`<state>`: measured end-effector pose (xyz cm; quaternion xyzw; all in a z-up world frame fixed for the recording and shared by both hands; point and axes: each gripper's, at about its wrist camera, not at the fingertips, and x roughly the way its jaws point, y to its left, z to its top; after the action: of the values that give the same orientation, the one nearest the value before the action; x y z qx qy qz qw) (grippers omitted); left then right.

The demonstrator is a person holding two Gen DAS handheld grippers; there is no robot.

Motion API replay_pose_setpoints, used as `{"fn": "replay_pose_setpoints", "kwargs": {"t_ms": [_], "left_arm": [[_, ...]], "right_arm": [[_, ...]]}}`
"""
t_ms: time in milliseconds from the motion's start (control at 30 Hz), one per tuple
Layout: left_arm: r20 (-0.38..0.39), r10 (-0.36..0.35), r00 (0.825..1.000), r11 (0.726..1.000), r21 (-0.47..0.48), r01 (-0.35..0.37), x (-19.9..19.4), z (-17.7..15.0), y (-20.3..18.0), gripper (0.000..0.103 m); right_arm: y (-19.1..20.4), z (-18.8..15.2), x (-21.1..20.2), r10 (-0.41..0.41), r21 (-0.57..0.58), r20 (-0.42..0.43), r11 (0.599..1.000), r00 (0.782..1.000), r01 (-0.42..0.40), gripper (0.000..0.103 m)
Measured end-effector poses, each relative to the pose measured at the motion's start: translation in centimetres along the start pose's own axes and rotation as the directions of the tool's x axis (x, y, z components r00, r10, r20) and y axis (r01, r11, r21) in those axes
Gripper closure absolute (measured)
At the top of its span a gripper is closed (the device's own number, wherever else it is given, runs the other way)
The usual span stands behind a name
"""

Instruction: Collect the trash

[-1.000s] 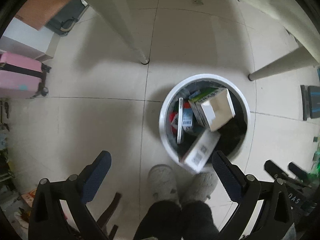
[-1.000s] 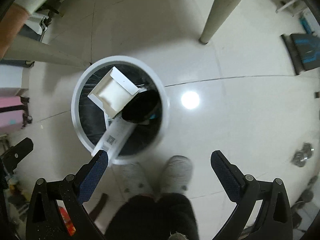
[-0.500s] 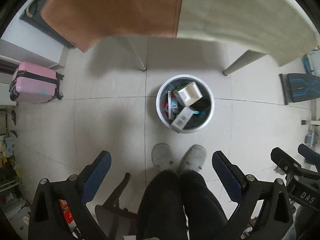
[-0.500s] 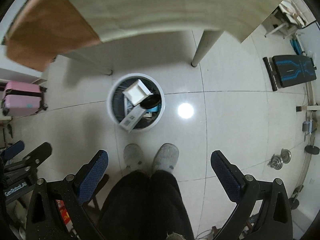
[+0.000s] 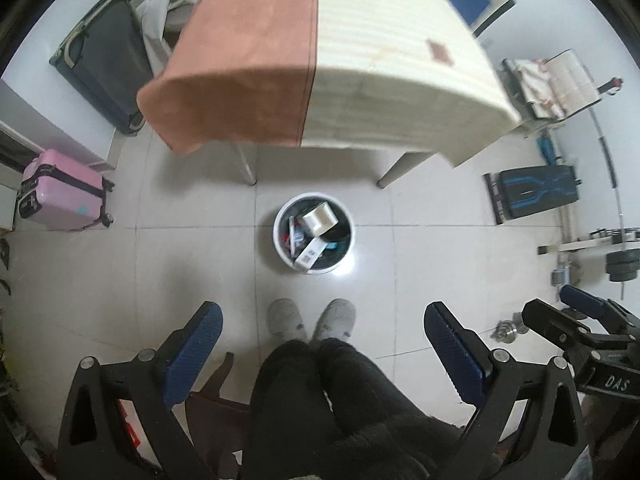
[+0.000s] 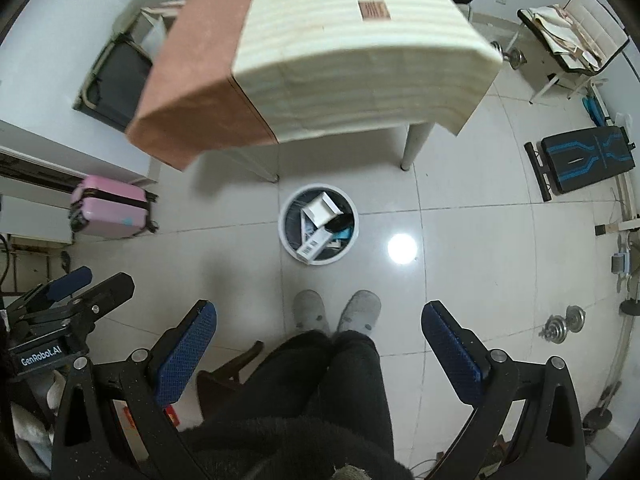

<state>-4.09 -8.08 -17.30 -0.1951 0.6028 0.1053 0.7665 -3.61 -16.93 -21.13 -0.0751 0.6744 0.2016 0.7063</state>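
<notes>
A white round trash bin (image 5: 281, 249) stands on the tiled floor in front of the table; it also shows in the right wrist view (image 6: 285, 236). It holds several cardboard boxes (image 5: 319, 219), one white box (image 6: 312, 249) leaning over its near rim. My left gripper (image 5: 323, 339) is open and empty, high above the floor. My right gripper (image 6: 319, 335) is open and empty, at the same height. Each gripper shows at the edge of the other's view.
A table (image 5: 392, 76) with an orange and cream cloth stands beyond the bin. A pink suitcase (image 5: 60, 196) is at the left, a dark suitcase (image 5: 104, 60) behind it. A blue-black bench (image 6: 586, 164) and dumbbells (image 6: 564, 322) lie at the right. The person's feet (image 5: 312, 318) are below.
Both grippers have risen far above the bin. The bin has shrunk in view and the tabletop has come into sight. Both stay open and empty.
</notes>
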Motion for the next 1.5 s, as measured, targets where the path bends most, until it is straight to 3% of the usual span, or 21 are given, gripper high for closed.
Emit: {"fn": "replay_pose_setpoints", "kwargs": {"t_ms": [300,700,1500], "left_arm": [[0.1,-0.127,0.987,0.992,0.02,0.125,-7.6,-0.5,-1.2,0.0],[0.184,-0.175,0.967,0.985,0.029,0.173,-12.6,-1.5,-1.8,0.0],[0.211,-0.179,0.961,0.983,0.002,0.183,-14.5,-2.8,-1.3,0.0]], "right_arm": [[1.4,-1.2,-8.9,0.109,-0.037,0.056,0.994,0.993,-0.107,0.0],[2.8,-2.2,-16.6,0.142,-0.083,0.13,0.988,0.981,-0.132,0.0],[3.9,-2.6,-17.0,0.161,-0.098,0.104,0.984,0.981,-0.151,0.0]]}}
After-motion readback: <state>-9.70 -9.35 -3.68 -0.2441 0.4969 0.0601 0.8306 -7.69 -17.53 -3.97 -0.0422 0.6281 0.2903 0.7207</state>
